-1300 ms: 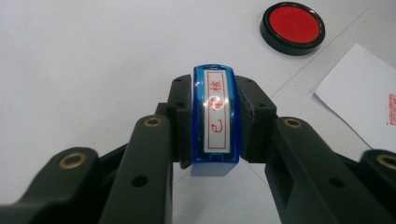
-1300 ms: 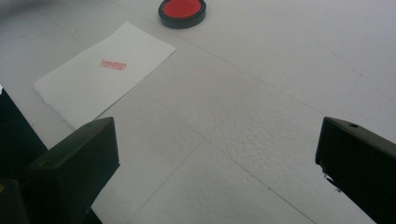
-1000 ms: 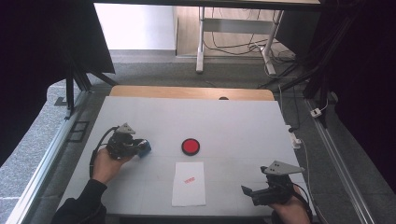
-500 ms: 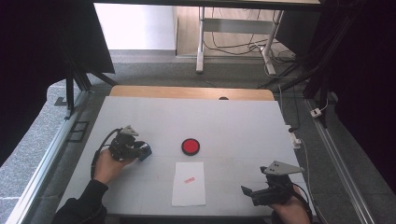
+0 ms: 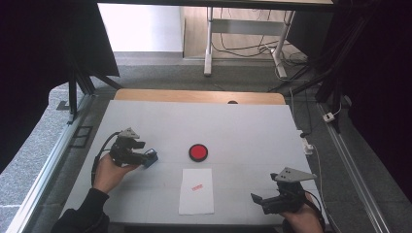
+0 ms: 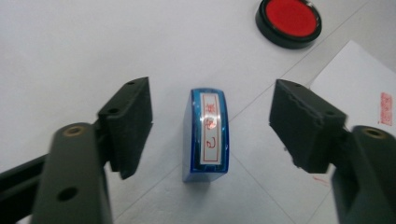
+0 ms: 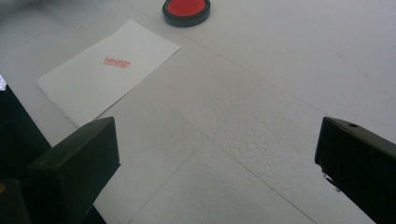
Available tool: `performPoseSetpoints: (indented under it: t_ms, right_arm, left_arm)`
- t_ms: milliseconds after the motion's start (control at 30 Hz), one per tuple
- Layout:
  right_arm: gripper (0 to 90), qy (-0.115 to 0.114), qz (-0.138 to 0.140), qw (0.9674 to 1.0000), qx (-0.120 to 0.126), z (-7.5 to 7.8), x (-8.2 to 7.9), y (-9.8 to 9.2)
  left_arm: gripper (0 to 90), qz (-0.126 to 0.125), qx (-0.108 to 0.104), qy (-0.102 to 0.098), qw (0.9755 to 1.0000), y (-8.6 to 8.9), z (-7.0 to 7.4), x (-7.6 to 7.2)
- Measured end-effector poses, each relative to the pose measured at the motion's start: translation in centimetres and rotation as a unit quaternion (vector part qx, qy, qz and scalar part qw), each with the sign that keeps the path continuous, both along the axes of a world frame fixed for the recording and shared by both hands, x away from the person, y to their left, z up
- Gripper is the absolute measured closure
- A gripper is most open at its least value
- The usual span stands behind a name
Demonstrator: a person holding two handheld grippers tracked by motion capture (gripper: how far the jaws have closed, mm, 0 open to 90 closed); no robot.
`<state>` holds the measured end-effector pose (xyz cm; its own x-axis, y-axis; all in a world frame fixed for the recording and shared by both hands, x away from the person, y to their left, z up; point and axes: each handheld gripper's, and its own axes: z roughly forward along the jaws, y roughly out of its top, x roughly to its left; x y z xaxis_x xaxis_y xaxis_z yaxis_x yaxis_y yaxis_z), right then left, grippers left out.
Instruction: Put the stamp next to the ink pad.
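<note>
Nearest the person, the right gripper (image 5: 260, 200) is held low at the table's (image 5: 252, 126) near right corner, its jaws spread wide and empty. A sheet of paper (image 5: 197, 191) lies at the near centre, and a red stamped mark (image 5: 196, 187) is already borne on it. Further left, the blue stamp (image 6: 207, 134) has been set down on the table; compared with a second ago, the left gripper (image 6: 211, 125) has been opened and is now wide, the stamp standing free between its jaws. The stamping step is judged complete. Beyond the paper, the red ink pad (image 5: 198, 152) is left uncovered.
</note>
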<state>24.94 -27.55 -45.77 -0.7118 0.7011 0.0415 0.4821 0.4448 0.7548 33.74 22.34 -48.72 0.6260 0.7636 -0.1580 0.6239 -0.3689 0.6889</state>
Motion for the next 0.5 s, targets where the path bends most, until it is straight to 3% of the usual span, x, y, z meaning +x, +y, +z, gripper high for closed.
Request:
performPoseSetpoints:
  t_ms: [167,300,500]
  right_arm:
    - [0.0,-0.001,0.002,1.0,0.003,0.0,0.0,0.0]
    - [0.0,-0.001,0.003,1.0,0.003,0.0,0.0,0.1]
    - [0.0,-0.001,0.003,1.0,0.003,0.0,0.0,0.0]
  left_arm:
    - [16.6,-0.018,-0.018,-0.001,0.9997,-0.1,0.8,-0.6]
    - [9.5,-0.021,-0.015,-0.006,0.9996,-0.5,1.7,-1.4]
    - [6.9,-0.016,-0.057,-0.001,0.9982,0.1,2.7,-2.7]
